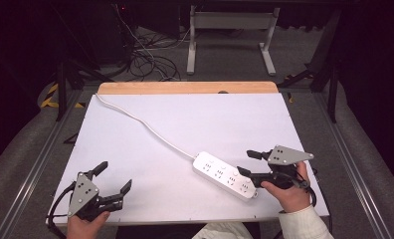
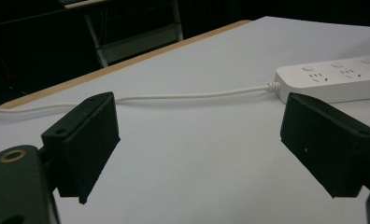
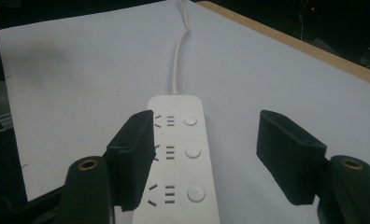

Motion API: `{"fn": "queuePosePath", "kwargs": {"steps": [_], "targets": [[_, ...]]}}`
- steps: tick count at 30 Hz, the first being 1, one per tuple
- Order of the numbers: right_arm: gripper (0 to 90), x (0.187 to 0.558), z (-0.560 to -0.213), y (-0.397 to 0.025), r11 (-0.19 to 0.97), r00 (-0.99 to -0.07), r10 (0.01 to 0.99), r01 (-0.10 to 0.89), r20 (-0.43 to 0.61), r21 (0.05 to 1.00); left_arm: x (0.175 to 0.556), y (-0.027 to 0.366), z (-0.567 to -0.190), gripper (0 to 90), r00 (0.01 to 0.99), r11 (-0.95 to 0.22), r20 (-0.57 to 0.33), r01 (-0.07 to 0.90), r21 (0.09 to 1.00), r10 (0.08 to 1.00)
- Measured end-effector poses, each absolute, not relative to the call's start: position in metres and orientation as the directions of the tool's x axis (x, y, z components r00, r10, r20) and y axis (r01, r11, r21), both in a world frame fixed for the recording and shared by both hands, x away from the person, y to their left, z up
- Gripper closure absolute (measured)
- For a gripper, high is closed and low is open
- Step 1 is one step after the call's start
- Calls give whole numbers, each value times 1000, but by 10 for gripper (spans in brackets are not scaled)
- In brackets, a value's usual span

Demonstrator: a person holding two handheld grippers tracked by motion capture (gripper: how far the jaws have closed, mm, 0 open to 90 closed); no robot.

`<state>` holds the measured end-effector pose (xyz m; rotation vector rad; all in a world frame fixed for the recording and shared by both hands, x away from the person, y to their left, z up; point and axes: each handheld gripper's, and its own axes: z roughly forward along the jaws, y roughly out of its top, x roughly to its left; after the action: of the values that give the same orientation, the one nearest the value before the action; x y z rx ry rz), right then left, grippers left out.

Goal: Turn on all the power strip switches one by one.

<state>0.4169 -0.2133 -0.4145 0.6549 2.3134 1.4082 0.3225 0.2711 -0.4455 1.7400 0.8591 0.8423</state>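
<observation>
Fingers of right gripper (image 1: 248, 163) wide over power strip (image 1: 225, 176), perhaps touching; left gripper (image 1: 114, 178) wide, apart.

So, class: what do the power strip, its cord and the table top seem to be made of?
Power strip: likely hard plastic, smooth white moulded casing with a slight sheen. Cord: probably flexible rubbery plastic, since it curves. Table top: matte white sheet over what looks like wood, judging by its tan edge.

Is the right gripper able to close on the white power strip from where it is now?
Probably yes. The right gripper is open, its jaws standing to either side of the power strip, and nothing lies between them. It seems to sit slightly off-centre, so a small shift may help.
</observation>
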Motion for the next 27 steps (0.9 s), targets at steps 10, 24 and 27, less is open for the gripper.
{"fn": "queuePosePath", "kwargs": {"steps": [10, 24, 27], "targets": [[450, 426, -411, -205, 423, -830, 555, 228, -52, 877, 323, 272, -446, 119, 509, -271, 152, 169, 948, 847], [607, 430, -401, -193, 487, -862, 502, 216, -69, 846, 322, 272, -445, 119, 505, -265, 149, 167, 950, 850], [698, 430, -398, -191, 513, -870, 493, 277, -14, 812, 323, 272, -446, 119, 505, -270, 152, 168, 948, 849]]}}
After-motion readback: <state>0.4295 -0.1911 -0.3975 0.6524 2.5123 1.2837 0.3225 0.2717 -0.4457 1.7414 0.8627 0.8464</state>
